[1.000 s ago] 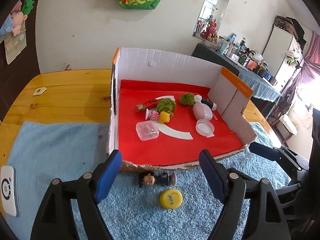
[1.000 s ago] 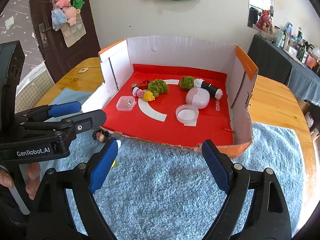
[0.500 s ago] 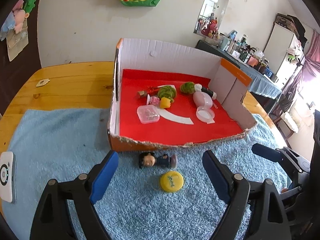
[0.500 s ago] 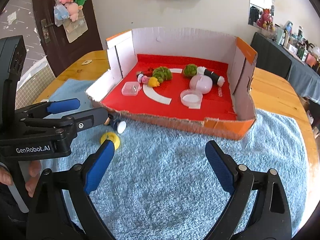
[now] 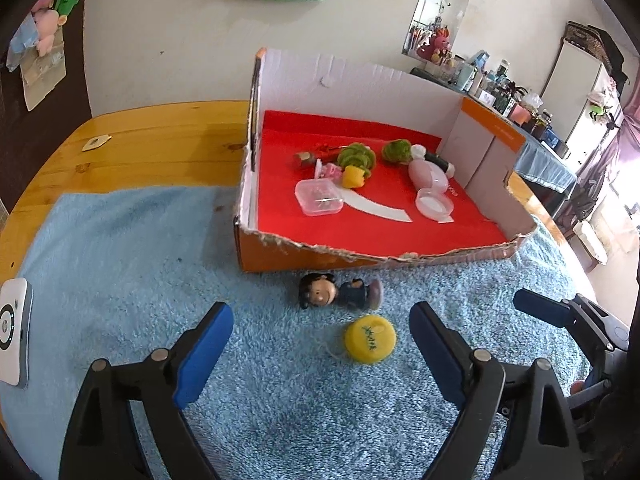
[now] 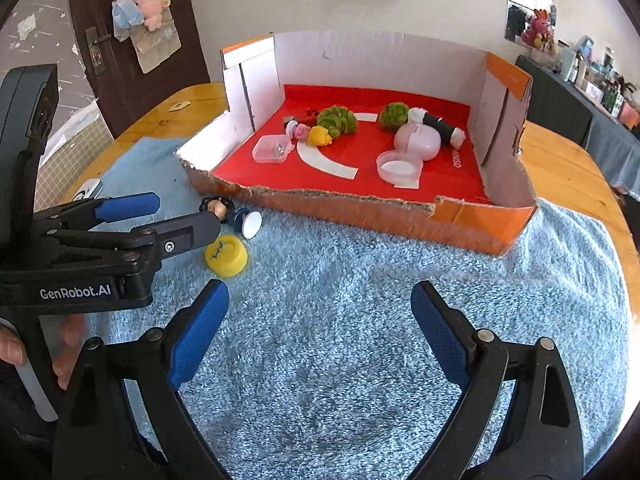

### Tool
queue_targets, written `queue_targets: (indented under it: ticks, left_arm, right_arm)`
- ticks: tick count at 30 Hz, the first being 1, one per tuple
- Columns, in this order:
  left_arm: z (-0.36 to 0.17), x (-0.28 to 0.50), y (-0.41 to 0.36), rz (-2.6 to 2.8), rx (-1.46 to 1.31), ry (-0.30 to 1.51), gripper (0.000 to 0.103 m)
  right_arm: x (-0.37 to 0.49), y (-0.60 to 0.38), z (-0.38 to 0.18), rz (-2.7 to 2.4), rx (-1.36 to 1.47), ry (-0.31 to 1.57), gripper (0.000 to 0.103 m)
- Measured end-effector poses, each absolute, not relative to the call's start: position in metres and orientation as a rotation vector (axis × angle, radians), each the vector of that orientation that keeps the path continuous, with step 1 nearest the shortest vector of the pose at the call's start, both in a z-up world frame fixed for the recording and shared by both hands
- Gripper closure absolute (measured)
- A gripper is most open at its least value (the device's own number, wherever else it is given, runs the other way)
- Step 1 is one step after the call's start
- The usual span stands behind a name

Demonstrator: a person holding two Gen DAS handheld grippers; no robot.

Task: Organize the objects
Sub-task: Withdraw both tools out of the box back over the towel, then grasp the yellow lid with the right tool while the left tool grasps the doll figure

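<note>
A small doll figure (image 5: 338, 291) with dark hair lies on its side on the blue towel (image 5: 120, 248), just in front of the cardboard box (image 5: 320, 258). A yellow round cap (image 5: 371, 339) lies beside it, nearer to me. Both also show in the right wrist view, the doll (image 6: 228, 212) and the cap (image 6: 226, 256). My left gripper (image 5: 320, 352) is open and empty, just short of the two objects. My right gripper (image 6: 318, 332) is open and empty over bare towel. The box's red floor holds several small items.
In the box lie a clear plastic case (image 5: 319, 197), green fuzzy balls (image 5: 357, 156), a pink round case (image 5: 428, 174) and its lid (image 5: 435, 204). A white device (image 5: 14, 336) lies at the towel's left edge. The wooden table (image 5: 140, 140) extends behind.
Both grippers have drawn back from the box and dropped lower. The doll and yellow cap now sit further up in the left view, and the box looks farther away.
</note>
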State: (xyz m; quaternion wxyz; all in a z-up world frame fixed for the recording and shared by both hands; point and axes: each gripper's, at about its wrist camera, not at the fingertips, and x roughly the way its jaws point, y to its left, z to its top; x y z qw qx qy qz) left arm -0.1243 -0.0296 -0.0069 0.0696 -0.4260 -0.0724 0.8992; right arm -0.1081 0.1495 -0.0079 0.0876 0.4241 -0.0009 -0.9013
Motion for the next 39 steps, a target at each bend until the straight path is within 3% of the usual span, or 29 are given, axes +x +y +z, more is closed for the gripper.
queue_targets:
  ticks: [24, 39]
  left_arm:
    - [-0.016, -0.128, -0.081, 2.763, -1.334, -0.293, 0.012]
    - [-0.016, -0.133, -0.05, 2.686, -1.306, -0.22, 0.012]
  right_arm:
    - [-0.148, 0.104, -0.035, -2.637, 1.33, 0.136, 0.01]
    - [-0.142, 0.158, -0.029, -2.743, 1.338, 0.039, 0.01]
